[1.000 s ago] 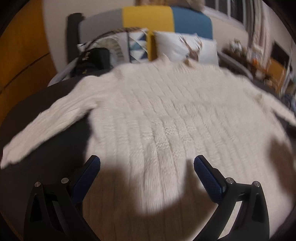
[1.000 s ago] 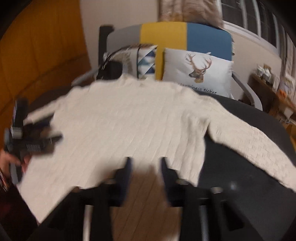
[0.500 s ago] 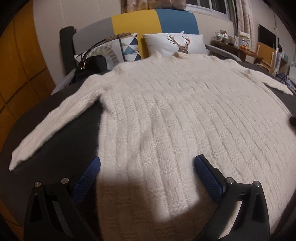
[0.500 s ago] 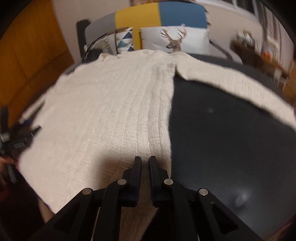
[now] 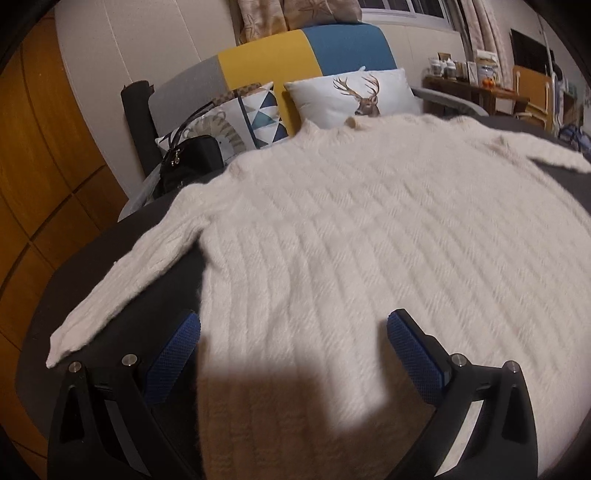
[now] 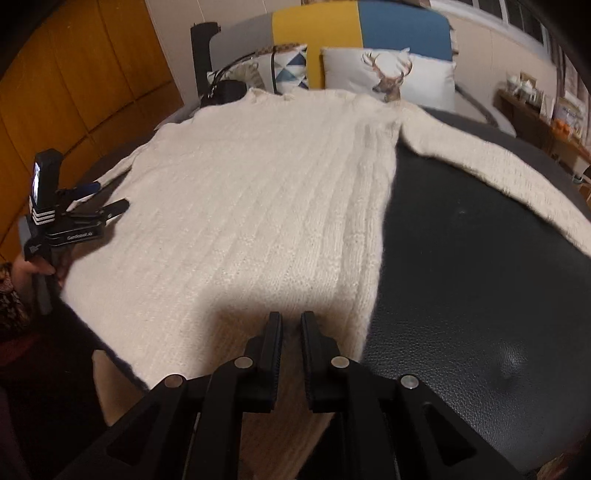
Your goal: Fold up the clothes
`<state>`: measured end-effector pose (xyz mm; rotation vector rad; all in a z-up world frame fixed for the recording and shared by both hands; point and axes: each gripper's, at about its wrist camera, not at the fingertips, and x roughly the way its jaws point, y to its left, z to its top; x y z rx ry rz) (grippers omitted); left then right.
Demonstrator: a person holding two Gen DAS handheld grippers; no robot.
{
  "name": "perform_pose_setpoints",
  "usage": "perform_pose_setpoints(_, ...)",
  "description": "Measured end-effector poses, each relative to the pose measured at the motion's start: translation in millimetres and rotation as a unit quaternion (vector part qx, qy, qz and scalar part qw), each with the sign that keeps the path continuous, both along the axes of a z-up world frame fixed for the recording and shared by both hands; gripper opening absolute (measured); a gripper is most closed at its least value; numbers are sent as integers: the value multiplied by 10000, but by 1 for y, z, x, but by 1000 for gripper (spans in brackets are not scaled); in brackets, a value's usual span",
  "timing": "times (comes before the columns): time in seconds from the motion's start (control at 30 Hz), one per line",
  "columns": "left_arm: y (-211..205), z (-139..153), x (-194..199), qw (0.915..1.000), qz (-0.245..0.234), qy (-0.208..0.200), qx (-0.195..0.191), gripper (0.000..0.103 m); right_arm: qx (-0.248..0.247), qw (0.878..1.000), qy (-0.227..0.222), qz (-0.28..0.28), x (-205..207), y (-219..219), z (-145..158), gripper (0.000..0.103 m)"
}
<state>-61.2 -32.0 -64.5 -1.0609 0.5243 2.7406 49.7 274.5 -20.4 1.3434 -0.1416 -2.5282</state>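
Orange wood panels (image 5: 33,155), tricolour sofa (image 5: 303,48) (2 cushions), window (image 5: 399,5), dim light

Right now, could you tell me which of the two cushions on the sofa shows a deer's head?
The plain white cushion on the right; the other cushion carries blue triangles.

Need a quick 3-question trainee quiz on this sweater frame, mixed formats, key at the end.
1. True or false: the white sweater lies folded in half.
2. Which gripper has its jaws spread wide? A) left gripper B) right gripper
3. Fill in: the nearer cushion behind the sweater's collar shows a ____.

Key: 1 false, it lies flat with both sleeves out. 2 A. 3 deer.
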Motion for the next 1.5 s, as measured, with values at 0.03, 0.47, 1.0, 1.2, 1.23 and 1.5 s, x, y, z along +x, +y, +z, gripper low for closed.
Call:
perform_pose_setpoints(0.03,4,1,-2,10000,15,-8,17,103,-123,9999,62,20,-4,4,5,9)
perform_pose_setpoints(0.47,196,38,-13,9852,-1577,-73,662,103,-1165,9835,-243,-1363,-193,108,3,18)
perform_pose_setpoints(1.0,258,-13,-21,9758,-1995,-878,181,103,-518,9869,-97,-1522,-237,117,-18,6)
perform_pose_setpoints(1.2,253,-17,-28,9737,-1992,-1049,349,103,-807,9857,457,-1407,-201,118,16,15)
perform_pose_setpoints(1.23,253,-17,-29,9735,-1991,-1066,364,103,-742,9888,539,-1179,-197,110,21,15)
perform_pose_setpoints(1.5,254,-19,-30,9738,-1979,-1055,371,103,105,9968,101,-782,-215,79,-10,4)
